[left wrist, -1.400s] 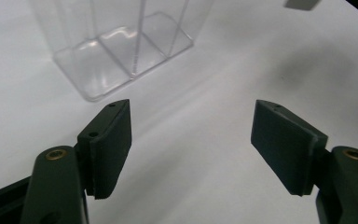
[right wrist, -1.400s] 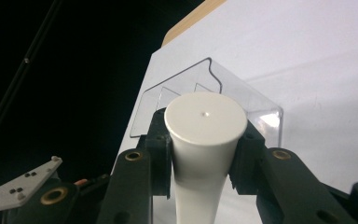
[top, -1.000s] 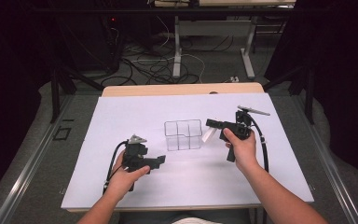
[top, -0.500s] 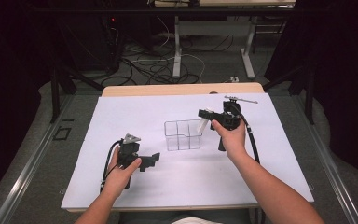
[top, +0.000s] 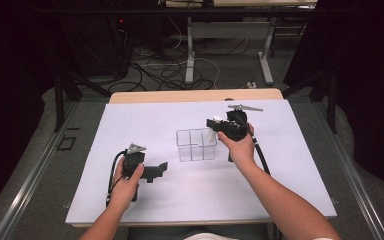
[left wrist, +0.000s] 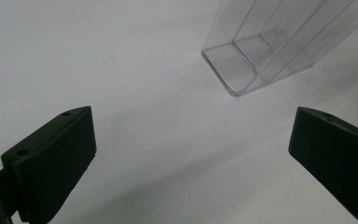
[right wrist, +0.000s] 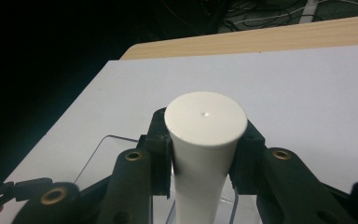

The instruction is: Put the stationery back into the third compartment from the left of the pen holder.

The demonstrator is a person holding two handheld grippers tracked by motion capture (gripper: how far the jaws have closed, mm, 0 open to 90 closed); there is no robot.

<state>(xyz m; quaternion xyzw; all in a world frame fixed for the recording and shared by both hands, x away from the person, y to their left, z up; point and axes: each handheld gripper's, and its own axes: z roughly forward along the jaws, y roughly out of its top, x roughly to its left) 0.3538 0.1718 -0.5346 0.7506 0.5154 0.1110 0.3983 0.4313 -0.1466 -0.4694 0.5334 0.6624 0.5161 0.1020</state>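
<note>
Comparing this moment with the view a second earlier, the right gripper [top: 215,123] had travelled from the right of the clear divided container [top: 196,145] to a position above its far right corner, carrying a white tapered tube [right wrist: 204,154]. Its jaws were clamped on the tube's sides just below the flat round end, as the right gripper view showed, with the tube's lower part hanging over the container's rim. The tube had not been released; whether its tip had entered a compartment could not be determined.

The left gripper [top: 156,171] rested low over the white table cover [top: 130,120], near the container's left side but apart from it. Its jaws had just been opening and stood wide in the left gripper view, with nothing between them.

Assessment: the work appeared to be placing the tube into the container. Positioning was nearly complete; lowering and release remained. The left gripper, now free, looked available to steady the lightweight container.
</note>
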